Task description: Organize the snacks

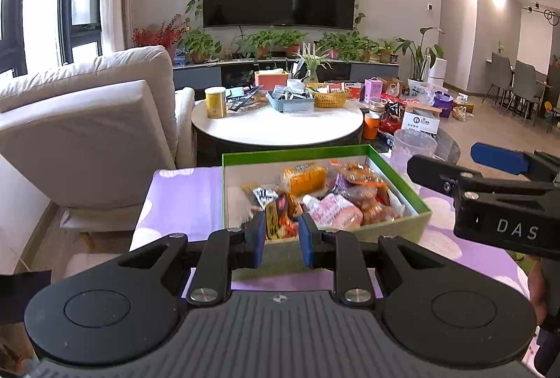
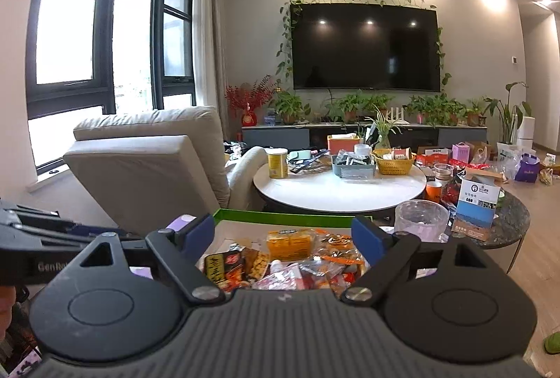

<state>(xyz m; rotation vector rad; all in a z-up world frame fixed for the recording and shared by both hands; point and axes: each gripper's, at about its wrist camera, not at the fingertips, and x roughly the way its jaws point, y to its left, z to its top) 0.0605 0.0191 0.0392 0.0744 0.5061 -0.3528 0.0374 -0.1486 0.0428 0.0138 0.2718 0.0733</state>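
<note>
Left wrist view: left gripper hangs above near wall of green box, jaws apart by narrow gap, nothing between pads. Snack packets lie heaped inside box, on purple tabletop. Right gripper above same box, jaws wide apart, empty. Round white table behind.
</note>
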